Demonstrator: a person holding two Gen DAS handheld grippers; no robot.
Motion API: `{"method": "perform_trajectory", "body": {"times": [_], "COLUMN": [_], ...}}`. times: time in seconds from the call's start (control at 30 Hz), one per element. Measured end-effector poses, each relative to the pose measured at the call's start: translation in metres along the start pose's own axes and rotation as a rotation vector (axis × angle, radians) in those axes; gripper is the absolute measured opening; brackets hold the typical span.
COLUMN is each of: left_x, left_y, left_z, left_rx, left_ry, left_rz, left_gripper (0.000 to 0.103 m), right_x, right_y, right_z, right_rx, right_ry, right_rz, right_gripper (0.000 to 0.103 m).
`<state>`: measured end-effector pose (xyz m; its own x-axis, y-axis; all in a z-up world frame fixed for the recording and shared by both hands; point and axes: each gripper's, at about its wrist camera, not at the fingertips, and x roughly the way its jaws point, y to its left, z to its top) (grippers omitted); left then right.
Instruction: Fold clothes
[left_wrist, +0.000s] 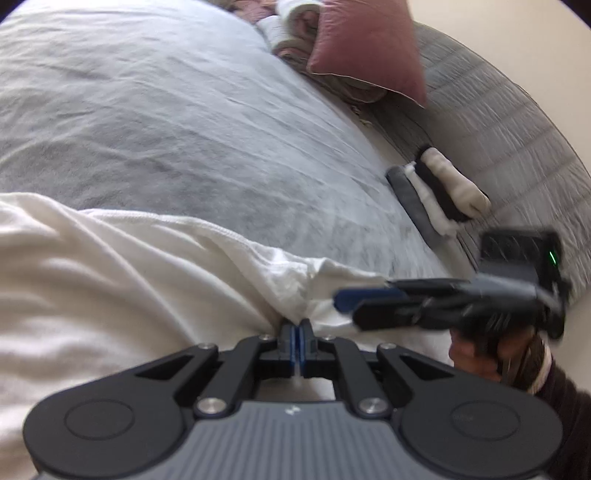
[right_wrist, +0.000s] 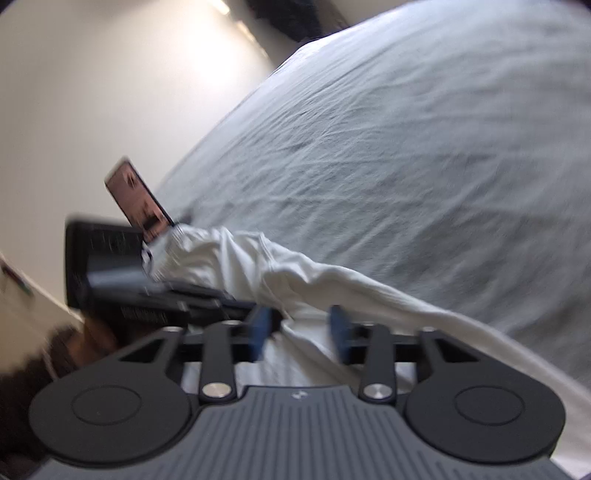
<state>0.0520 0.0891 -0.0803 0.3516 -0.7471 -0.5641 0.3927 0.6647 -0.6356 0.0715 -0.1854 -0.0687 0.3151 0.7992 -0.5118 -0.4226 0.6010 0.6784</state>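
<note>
**White garment bunched on grey bedsheet**

Left gripper pinched tight on its fold. Right gripper half open, cloth between the pads, unpressed. Beyond the fingertips: rolled socks, pink pillow. Fabric creased, rumpled.

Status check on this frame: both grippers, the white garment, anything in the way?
Left gripper shut on white garment. Right gripper open, garment between its jaws, not pinched. Folded stack well clear across the bed.

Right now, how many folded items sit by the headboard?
4 in a row: grey nearest the sheet, then white, black, and cream against the headboard. More may be hidden behind the pink pillow.
</note>
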Motion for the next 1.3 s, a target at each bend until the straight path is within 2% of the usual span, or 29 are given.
{"method": "perform_trajectory", "body": {"times": [0.2, 0.3, 0.4, 0.43, 0.5, 0.53, 0.6, 0.67, 0.73, 0.83, 0.87, 1.0, 1.07, 1.17, 1.23, 1.3], "left_x": [-0.012, -0.018, -0.023, -0.027, -0.04, -0.049, -0.064, -0.075, -0.086, -0.104, -0.109, -0.12, -0.123, -0.126, -0.129, -0.131], "left_y": [0.013, 0.008, 0.001, -0.001, -0.002, -0.001, 0.007, 0.017, 0.028, 0.046, 0.052, 0.069, 0.069, 0.063, 0.062, 0.059], "left_z": [-0.009, -0.011, -0.011, -0.01, -0.007, -0.005, -0.002, 0.0, 0.001, -0.006, -0.009, -0.016, -0.018, -0.019, -0.017, -0.016], "left_rx": [-0.032, 0.005, 0.053, 0.064, 0.082, 0.092, 0.086, 0.065, 0.042, -0.006, -0.015, -0.03, 0.002, 0.078, 0.068, 0.064], "left_ry": [-0.001, 0.01, 0.024, 0.018, -0.025, -0.066, -0.115, -0.146, -0.182, -0.265, -0.277, -0.283, -0.271, -0.247, -0.242, -0.262], "left_rz": [-0.055, -0.042, -0.024, -0.021, -0.007, 0.013, 0.065, 0.124, 0.175, 0.203, 0.219, 0.271, 0.318, 0.38, 0.372, 0.351], "left_gripper": [0.004, 0.004, 0.008, 0.01, 0.034, 0.036, 0.036, 0.035, 0.034, 0.033, 0.032, 0.008, 0.003, 0.003, 0.003, 0.016], "right_x": [0.023, 0.037, 0.039, 0.039, 0.038, 0.038, 0.04, 0.042, 0.042, 0.037, 0.036, 0.044, 0.051, 0.058, 0.057, 0.056], "right_y": [0.002, 0.0, -0.002, -0.003, -0.006, -0.005, -0.003, 0.0, 0.004, 0.012, 0.014, 0.013, 0.011, 0.011, 0.013, 0.015], "right_z": [0.011, 0.02, 0.032, 0.035, 0.038, 0.037, 0.036, 0.035, 0.037, 0.043, 0.044, 0.048, 0.049, 0.048, 0.048, 0.047], "right_rx": [0.158, 0.236, 0.301, 0.32, 0.347, 0.349, 0.337, 0.321, 0.303, 0.267, 0.256, 0.236, 0.221, 0.204, 0.187, 0.169], "right_ry": [0.0, -0.016, -0.073, -0.089, -0.112, -0.109, -0.095, -0.085, -0.1, -0.149, -0.168, -0.199, -0.202, -0.214, -0.212, -0.207], "right_rz": [0.064, 0.086, 0.085, 0.083, 0.072, 0.054, 0.008, -0.043, -0.079, -0.111, -0.121, -0.196, -0.225, -0.235, -0.242, -0.25], "right_gripper": [0.058, 0.058, 0.058, 0.058, 0.057, 0.052, 0.042, 0.023, 0.018, 0.007, 0.007, 0.006, 0.005, 0.004, 0.005, 0.005]}}
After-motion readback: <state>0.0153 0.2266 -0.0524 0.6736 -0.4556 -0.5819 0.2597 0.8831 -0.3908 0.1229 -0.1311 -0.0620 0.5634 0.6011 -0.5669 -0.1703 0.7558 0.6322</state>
